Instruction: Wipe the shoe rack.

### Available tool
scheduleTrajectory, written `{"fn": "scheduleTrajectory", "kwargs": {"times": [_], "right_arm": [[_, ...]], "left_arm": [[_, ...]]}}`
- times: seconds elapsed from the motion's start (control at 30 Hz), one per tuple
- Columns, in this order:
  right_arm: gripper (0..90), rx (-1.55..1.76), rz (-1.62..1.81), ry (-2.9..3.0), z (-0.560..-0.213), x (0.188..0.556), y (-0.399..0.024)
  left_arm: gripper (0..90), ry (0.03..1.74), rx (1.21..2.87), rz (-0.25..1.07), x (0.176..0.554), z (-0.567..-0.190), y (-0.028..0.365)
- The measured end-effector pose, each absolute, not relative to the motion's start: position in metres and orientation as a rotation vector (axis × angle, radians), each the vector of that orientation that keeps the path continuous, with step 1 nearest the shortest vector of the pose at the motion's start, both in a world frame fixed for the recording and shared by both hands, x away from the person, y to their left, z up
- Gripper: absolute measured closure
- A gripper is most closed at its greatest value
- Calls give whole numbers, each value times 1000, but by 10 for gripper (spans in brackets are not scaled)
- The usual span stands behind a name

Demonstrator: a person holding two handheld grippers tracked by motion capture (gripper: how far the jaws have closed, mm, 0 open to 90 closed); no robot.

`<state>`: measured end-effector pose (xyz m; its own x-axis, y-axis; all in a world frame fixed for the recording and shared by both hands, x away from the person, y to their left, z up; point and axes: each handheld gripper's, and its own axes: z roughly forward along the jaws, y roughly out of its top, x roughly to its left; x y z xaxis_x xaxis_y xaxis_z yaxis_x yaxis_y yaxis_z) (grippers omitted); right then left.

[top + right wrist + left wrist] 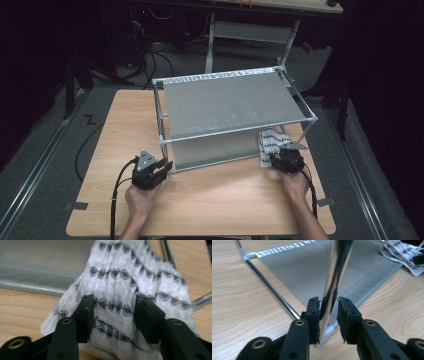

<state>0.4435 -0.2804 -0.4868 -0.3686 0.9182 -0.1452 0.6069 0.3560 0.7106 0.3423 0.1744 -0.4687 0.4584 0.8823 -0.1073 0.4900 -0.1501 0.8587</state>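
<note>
A two-shelf metal rack [235, 102] with grey fabric shelves stands on the wooden table. My left gripper [167, 165] is at the rack's front left corner. In the left gripper view its jaws [329, 315] flank the shiny upright post [337, 272]; the left pad is against the post and a gap shows on the right side. A white cloth with black diamond rows [270, 140] lies crumpled at the rack's front right corner, partly on the lower shelf. My right gripper [275, 159] stands open right over the cloth [130, 277], which bulges between the spread jaws [115, 315].
The wooden table [215, 200] has bare room in front of the rack and to its left. The lower shelf's front rail [30, 287] runs just behind the cloth. Beyond the table are a dark floor, cables and another table's legs [210, 45].
</note>
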Motion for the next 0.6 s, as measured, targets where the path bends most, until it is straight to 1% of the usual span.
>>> {"fn": "scheduleTrajectory", "kwargs": {"times": [0.1,0.13,0.17,0.2,0.23,0.27,0.33,0.47,0.6], "right_arm": [[476,1397,785,2088,-492,447,-282],[514,1413,830,2095,-494,450,-286],[514,1413,830,2095,-494,450,-286],[547,1412,831,2097,-494,450,-287],[611,1405,822,2096,-493,449,-288],[694,1390,804,2093,-493,449,-290],[740,1392,796,2090,-492,449,-293],[777,1392,763,2079,-491,451,-296],[789,1416,760,2064,-488,454,-299]], "left_arm": [[704,1171,1796,546,344,-469,172],[714,1180,1800,544,346,-471,172],[725,1180,1800,544,346,-471,172],[725,1181,1806,547,347,-472,172],[741,1182,1808,551,348,-473,172],[765,1185,1801,544,348,-474,173],[777,1189,1793,528,349,-475,174],[784,1187,1797,531,349,-475,174],[786,1184,1800,532,350,-475,173]]}}
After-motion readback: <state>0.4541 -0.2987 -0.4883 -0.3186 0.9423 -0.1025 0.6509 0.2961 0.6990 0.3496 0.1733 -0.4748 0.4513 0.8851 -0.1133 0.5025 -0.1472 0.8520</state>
